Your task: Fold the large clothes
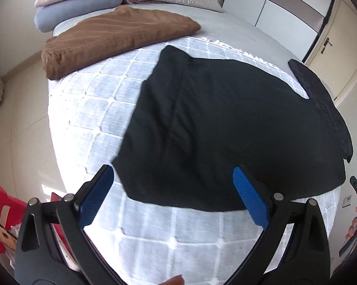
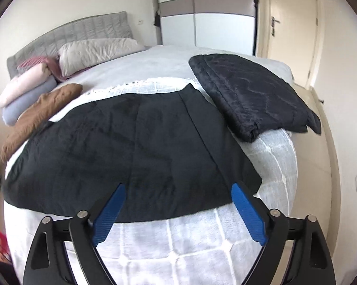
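Observation:
A large black garment [image 1: 226,123] [image 2: 131,152] lies folded flat on the white checked bed cover [image 1: 88,109] [image 2: 202,249]. My left gripper [image 1: 173,173] hovers above the garment's near left corner, its blue pads [image 1: 95,197] wide apart with nothing between them. My right gripper [image 2: 178,190] hangs over the near edge of the same garment, towards its right corner. Its blue pads [image 2: 249,216] also stand wide apart, and no cloth is pinched between them.
A folded dark quilted jacket [image 2: 252,95] [image 1: 325,99] lies at the bed's right edge. A folded brown garment [image 1: 112,38] [image 2: 38,116] lies at the left, with stacked pillows [image 1: 76,2] [image 2: 26,92] behind. A red chair [image 1: 0,213] stands at the lower left. A hand [image 1: 354,228] holding a dark device shows at the right.

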Motion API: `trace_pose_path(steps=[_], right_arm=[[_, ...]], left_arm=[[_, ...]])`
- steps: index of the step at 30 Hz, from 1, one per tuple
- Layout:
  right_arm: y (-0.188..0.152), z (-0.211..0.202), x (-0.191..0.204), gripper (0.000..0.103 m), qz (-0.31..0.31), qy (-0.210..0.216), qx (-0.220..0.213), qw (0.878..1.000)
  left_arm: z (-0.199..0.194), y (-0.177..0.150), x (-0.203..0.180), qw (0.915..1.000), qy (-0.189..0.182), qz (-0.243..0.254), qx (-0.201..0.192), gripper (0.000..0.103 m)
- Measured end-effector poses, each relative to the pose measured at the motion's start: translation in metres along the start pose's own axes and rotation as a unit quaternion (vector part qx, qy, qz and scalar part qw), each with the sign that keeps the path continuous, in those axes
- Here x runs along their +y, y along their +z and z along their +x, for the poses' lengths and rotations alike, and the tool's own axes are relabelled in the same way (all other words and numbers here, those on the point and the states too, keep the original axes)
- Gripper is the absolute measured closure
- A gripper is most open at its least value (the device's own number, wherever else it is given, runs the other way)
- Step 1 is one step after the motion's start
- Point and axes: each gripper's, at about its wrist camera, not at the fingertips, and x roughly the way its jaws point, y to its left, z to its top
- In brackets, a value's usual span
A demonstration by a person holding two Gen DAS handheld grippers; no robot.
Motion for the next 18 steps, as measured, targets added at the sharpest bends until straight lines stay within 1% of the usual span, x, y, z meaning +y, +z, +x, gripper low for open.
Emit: trace_pose_path(steps=[3, 6, 9, 10, 14, 18], right_arm=[[-0.004, -0.005, 0.013, 0.009, 0.011, 0.004, 0.006, 1.000], [-0.015, -0.007, 0.036, 0.009, -0.003, 0.011, 0.019, 1.000], [-0.031, -0.007, 0.060, 0.008, -0.030, 0.010, 0.033, 0.999], [-0.037, -0.007, 0.068, 0.008, -0.038, 0.010, 0.039, 0.999], [-0.058, -0.005, 0.093, 0.008, -0.047, 0.016, 0.062, 0.997], [-0.064, -0.005, 0.109, 0.008, -0.061, 0.014, 0.071, 0.996]], left_arm=[[-0.007, -0.008, -0.031, 0.9996, -0.005, 0.028, -0.004, 0.003], [-0.011, -0.022, -0.065, 0.9979, -0.010, 0.063, -0.008, 0.003], [-0.006, -0.042, -0.097, 0.9956, -0.016, 0.092, 0.008, 0.003], [-0.003, -0.050, -0.107, 0.9947, -0.012, 0.100, 0.017, 0.003], [0.004, -0.071, -0.127, 0.9935, 0.004, 0.110, 0.029, 0.003], [0.005, -0.081, -0.134, 0.9948, 0.010, 0.096, 0.032, 0.003]])
